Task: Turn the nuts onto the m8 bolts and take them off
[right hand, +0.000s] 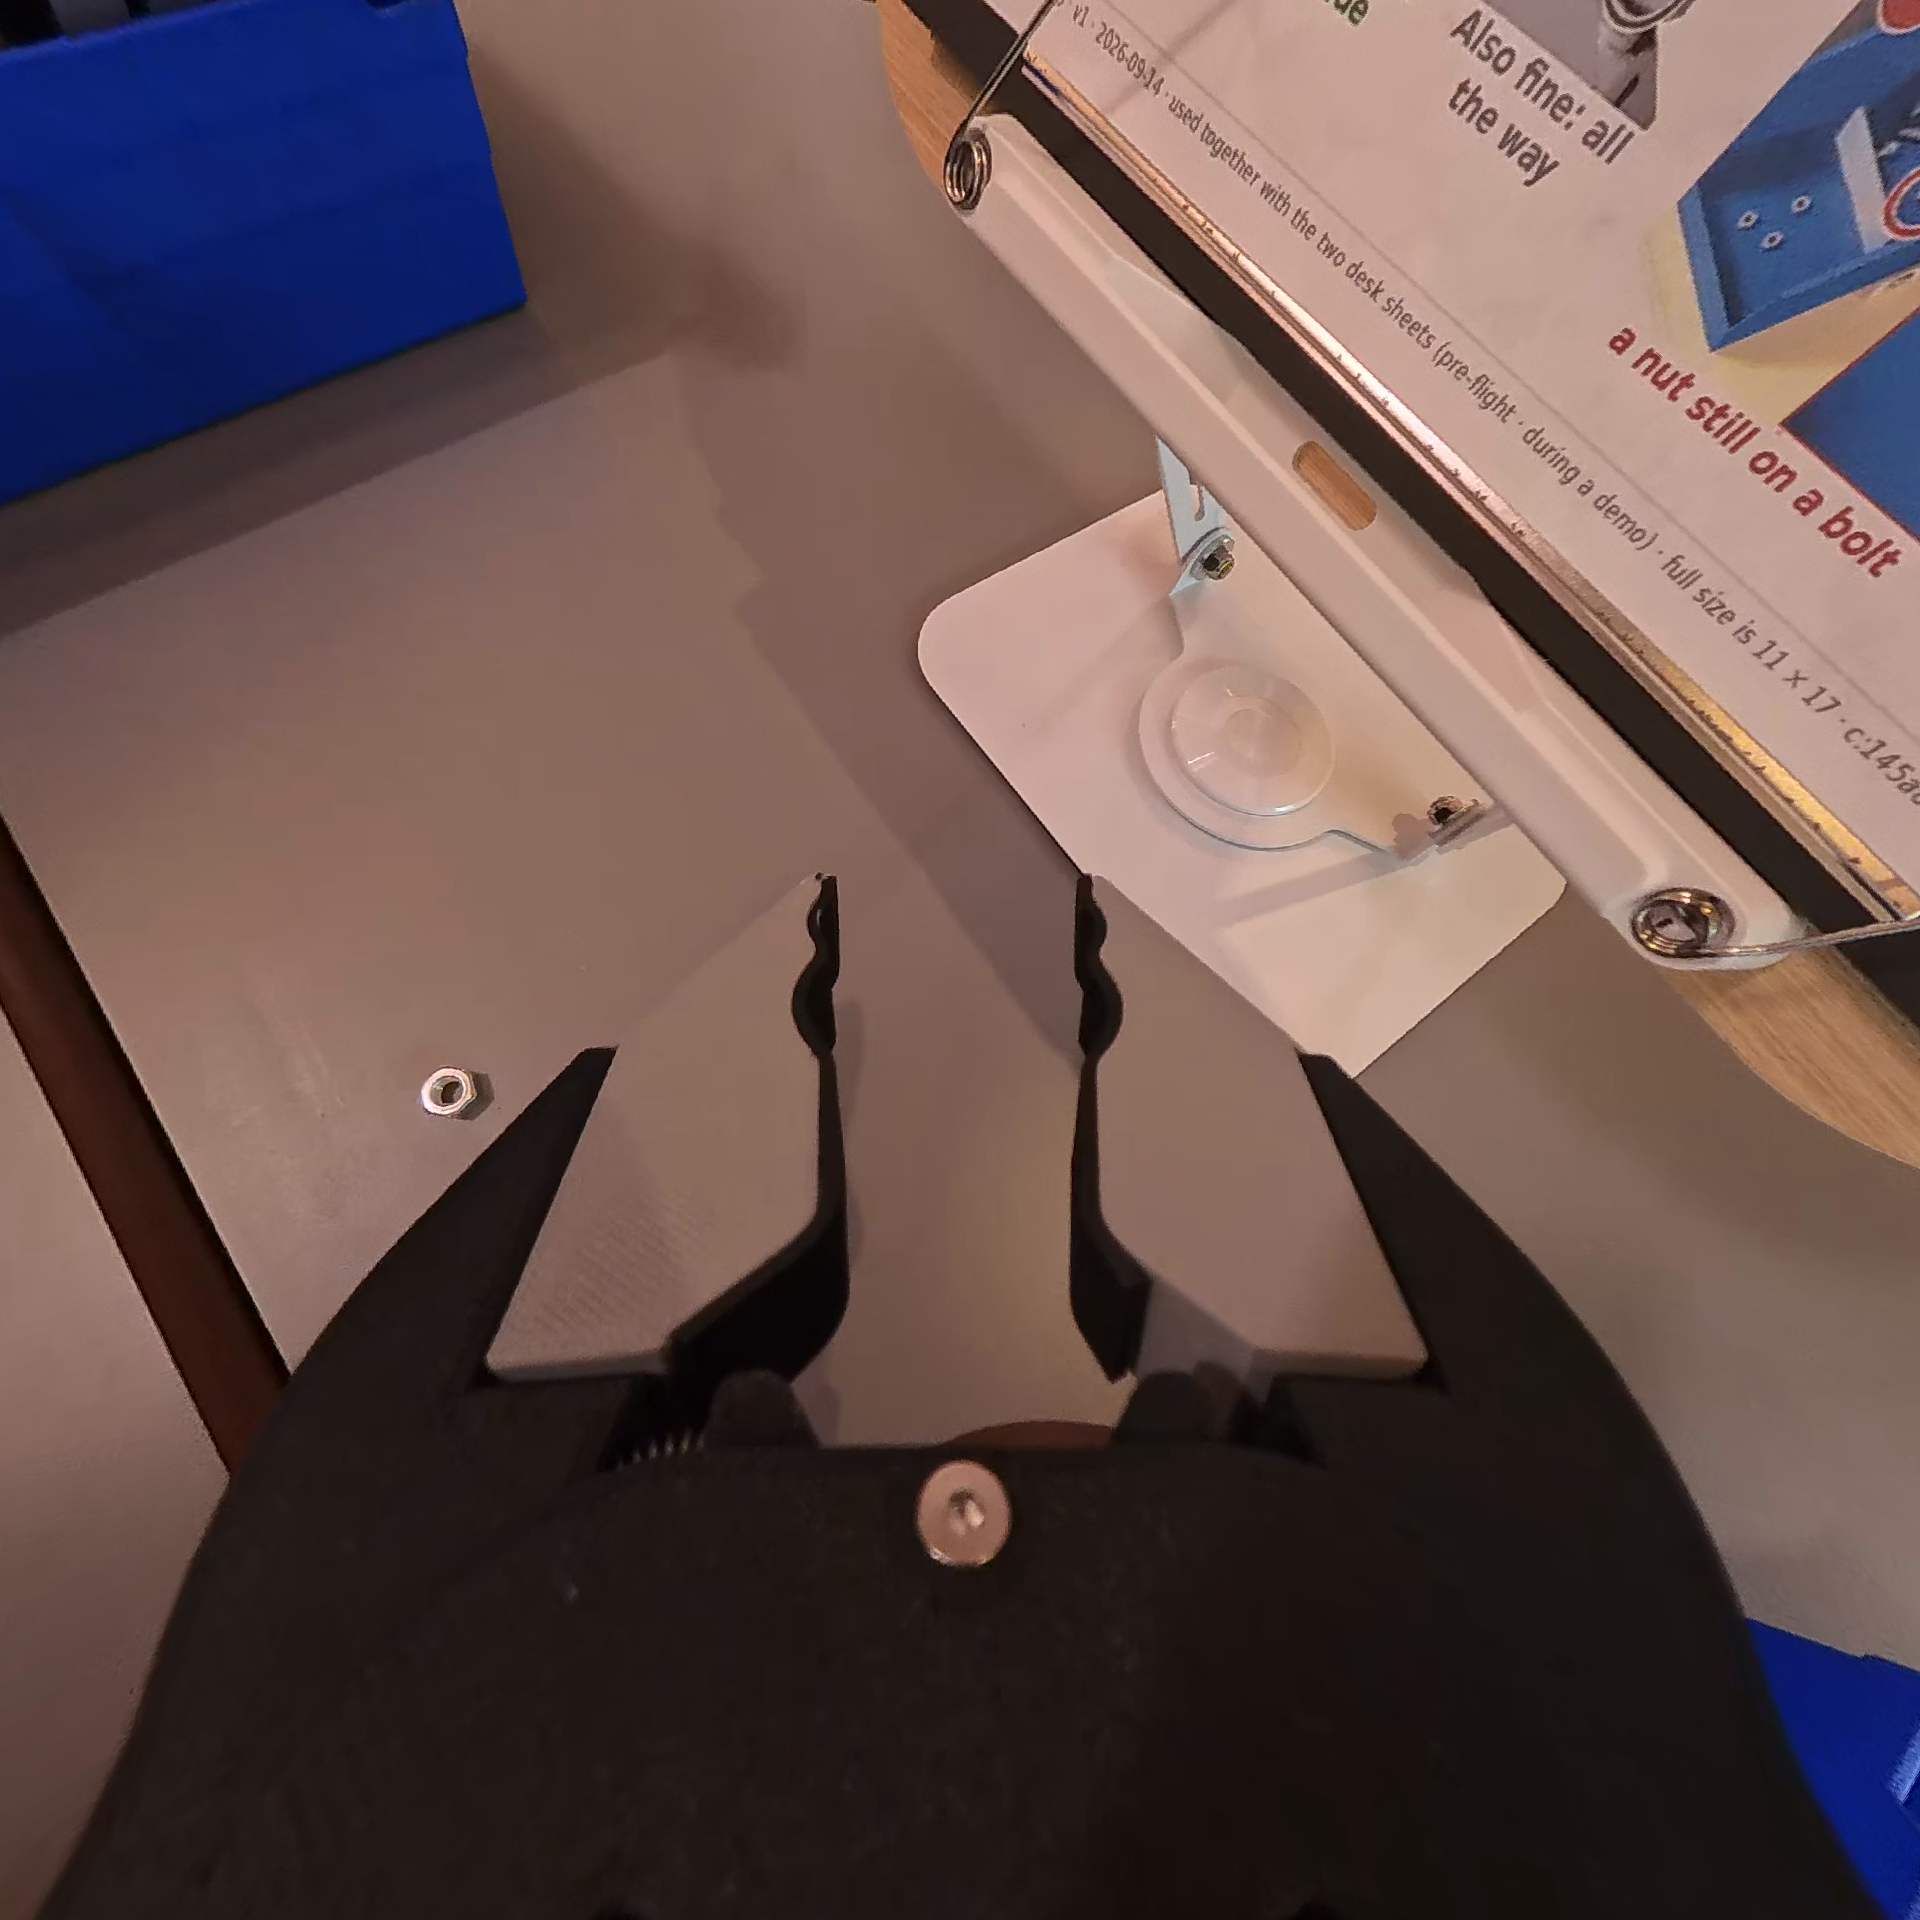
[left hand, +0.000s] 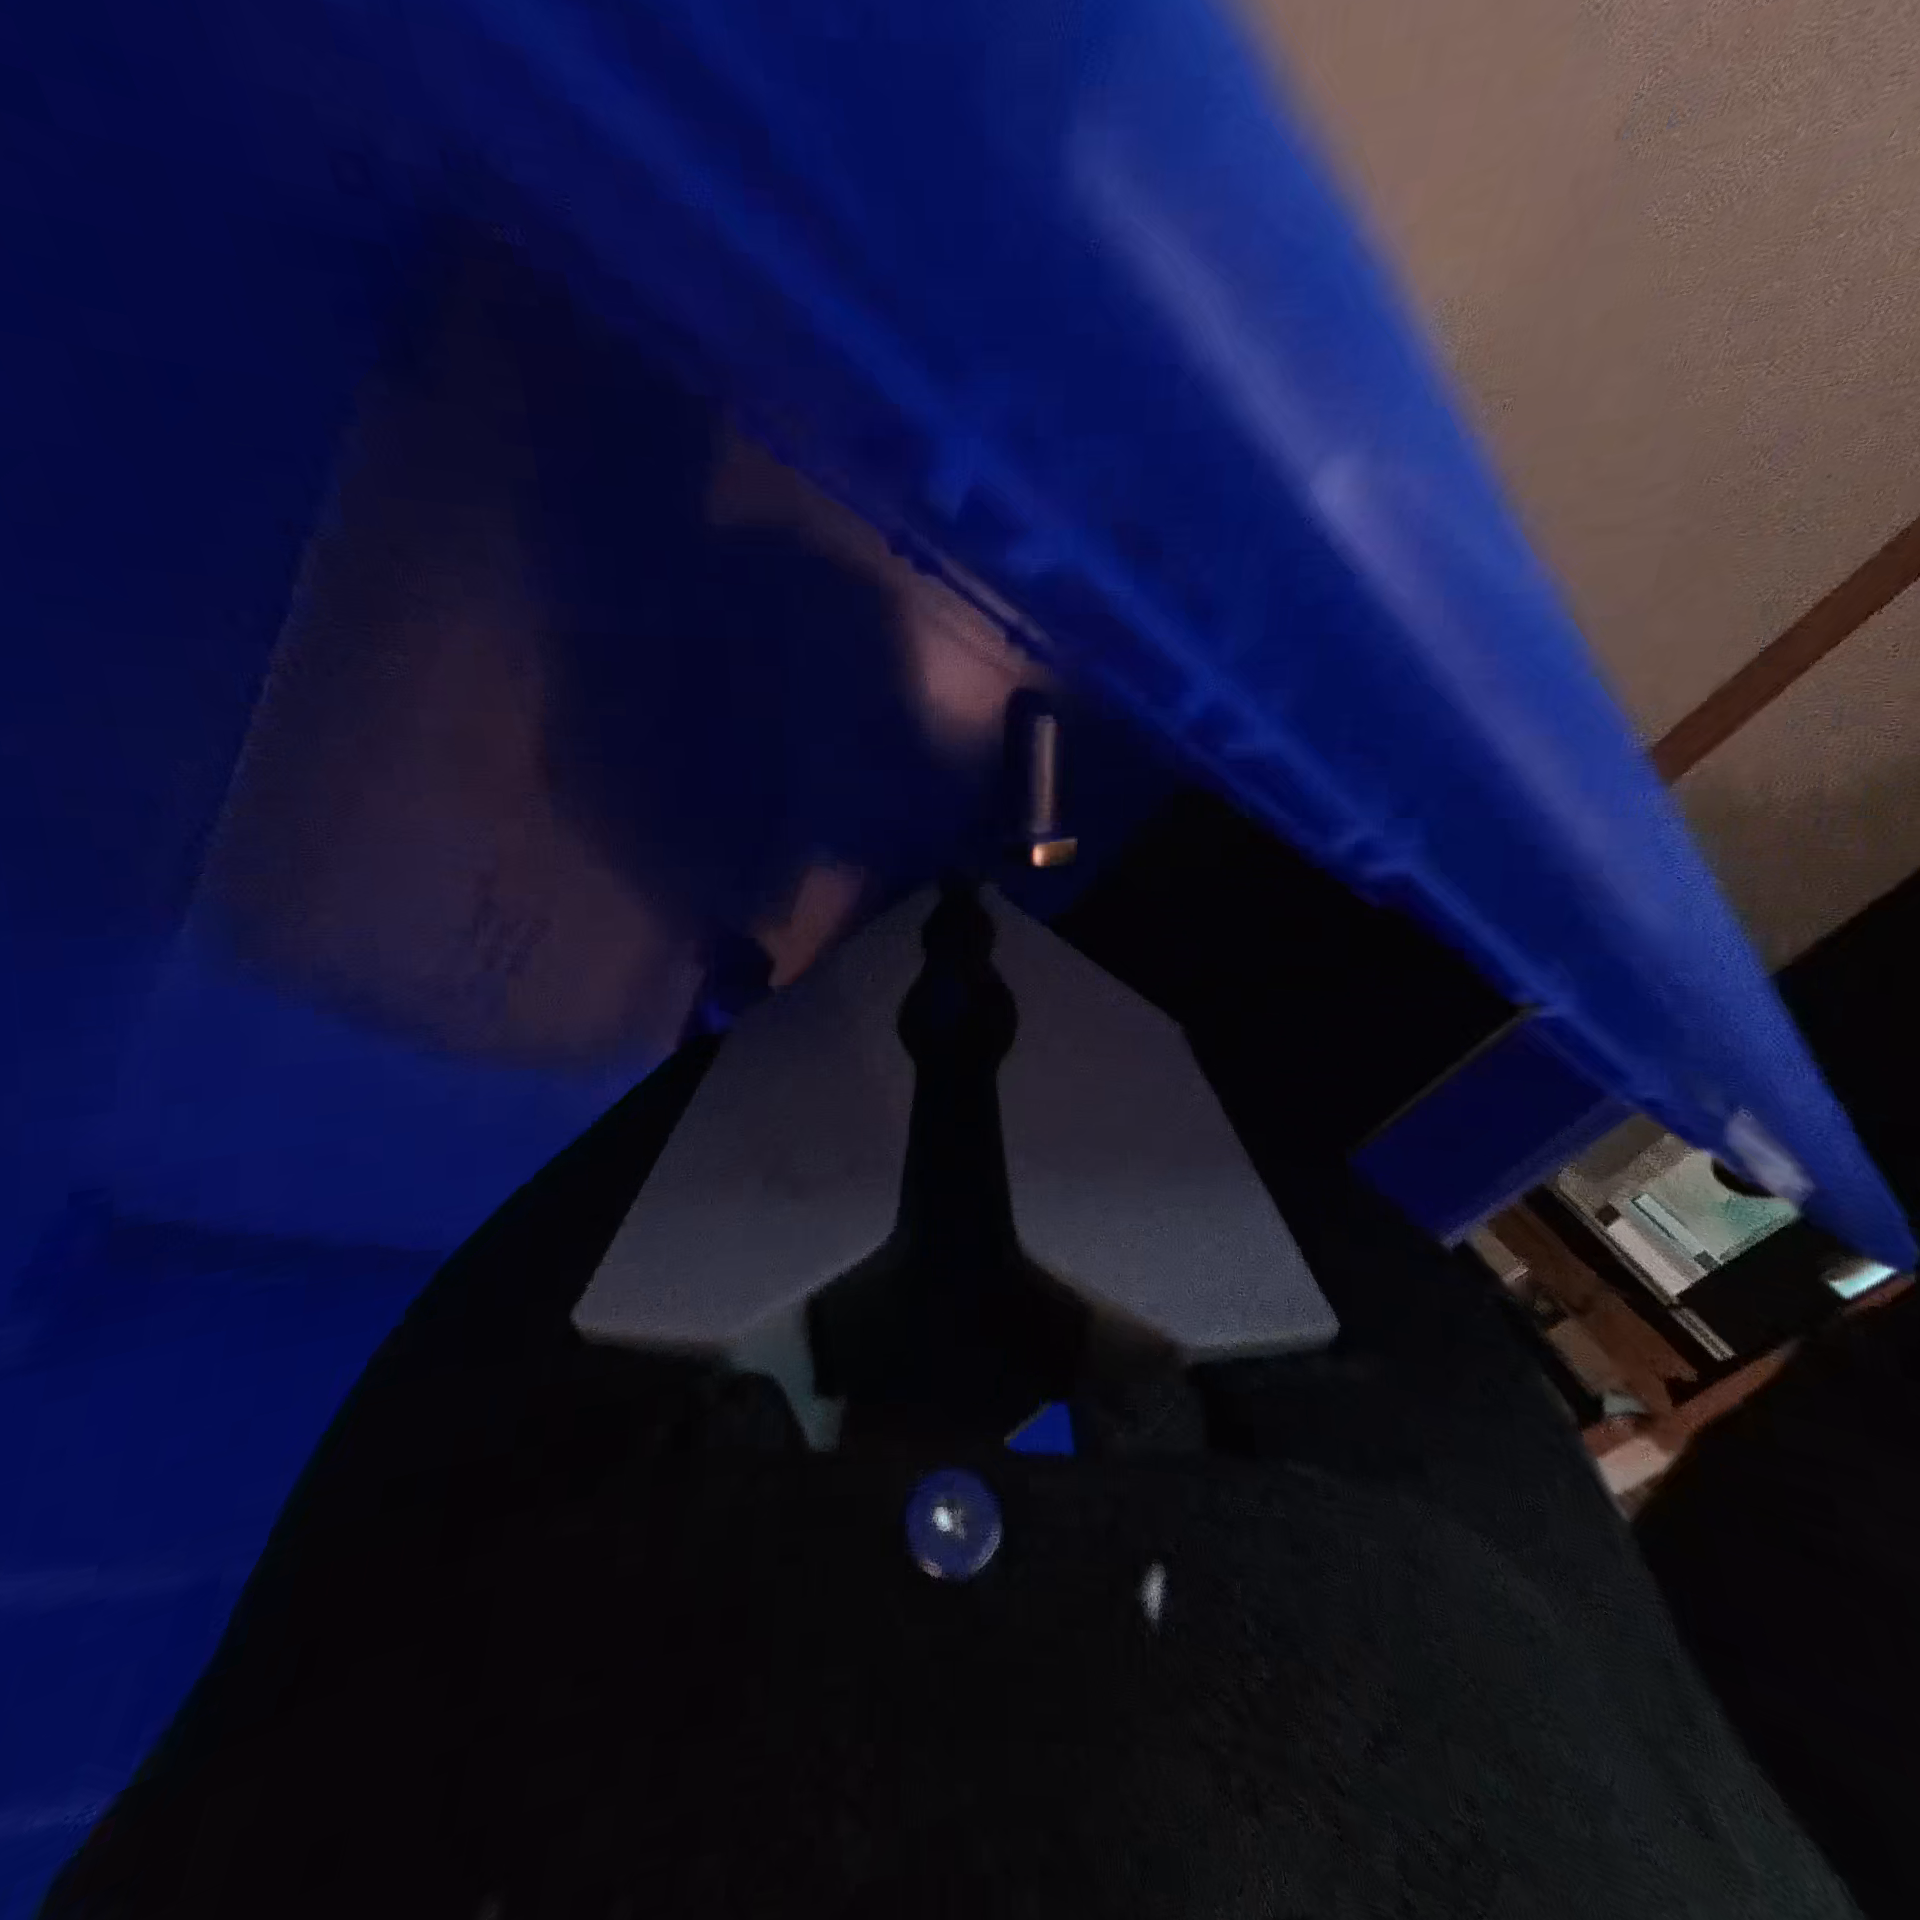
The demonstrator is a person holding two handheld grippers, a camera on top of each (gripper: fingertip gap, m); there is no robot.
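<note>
On the grey surface [right hand: 623,727], one nut [right hand: 450,1092] lies beside the wide-spread right tongs [right hand: 956,904]. Left tongs [left hand: 961,896] are pinched together, empty, below a bolt [left hand: 1042,784].

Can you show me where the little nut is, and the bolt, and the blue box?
nut [right hand: 455,1092], right wrist view, its top face.
bolt [left hand: 1042,771], left wrist view, its shank.
blue box [right hand: 239,239], right wrist view, its side wall.

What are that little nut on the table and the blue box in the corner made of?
The hex nut looks like bright, silvery metal, probably plated steel: it glints with sharp highlights. The blue box seems moulded plastic with a matte finish: even colour, soft sheen, crisp edges. Neither can be confirmed by sight alone.
</note>
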